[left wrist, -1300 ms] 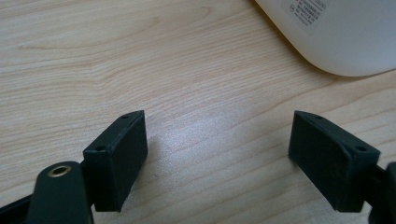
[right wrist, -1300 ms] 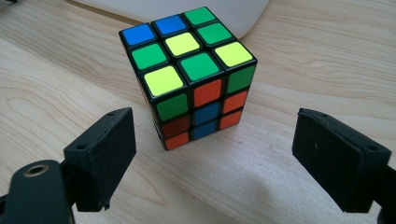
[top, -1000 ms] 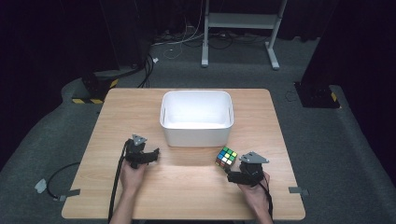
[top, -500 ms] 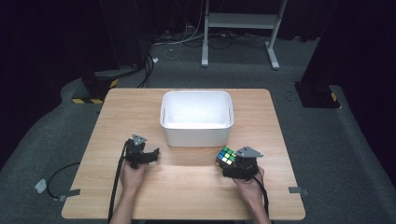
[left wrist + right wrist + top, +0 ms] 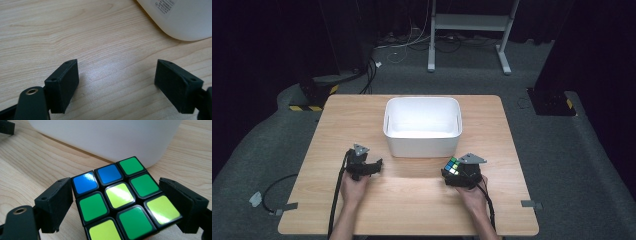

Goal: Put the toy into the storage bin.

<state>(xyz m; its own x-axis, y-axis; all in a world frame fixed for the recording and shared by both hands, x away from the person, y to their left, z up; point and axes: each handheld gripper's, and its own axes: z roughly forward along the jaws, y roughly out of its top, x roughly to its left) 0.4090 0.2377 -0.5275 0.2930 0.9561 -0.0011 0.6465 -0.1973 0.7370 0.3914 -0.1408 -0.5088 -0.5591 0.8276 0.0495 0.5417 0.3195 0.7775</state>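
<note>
Cube: the puzzle cube (image 5: 120, 202) sits on the bench (image 5: 412, 200) just in front of the white tub (image 5: 422, 125), near its right front corner; it also shows in the high view (image 5: 453, 166).
Right tool: the right tool (image 5: 120, 207) has 1 jaw on each side of the cube; the left one looks to be touching a side face, the right one close against the opposite face, but I cannot tell if it is clamped yet.
Left tool: the left tool (image 5: 122, 85) is spread wide with nothing between the jaws, low over bare bench beside the tub's front left corner (image 5: 175, 20).
Handling: likely light and rigid, hard plastic; glossy tiles may slip, and the layers could twist if squeezed off-centre.
Where to hold: 2 opposite flat faces, centred on the middle row, jaws square to the sides.
Materials: cube tiles are shiny green, yellow-green and blue in a black 3 by 3 grid; the tub is smooth matt white plastic with rounded corners; the bench is pale wood grain; the jaw pads are matt black blocks.
</note>
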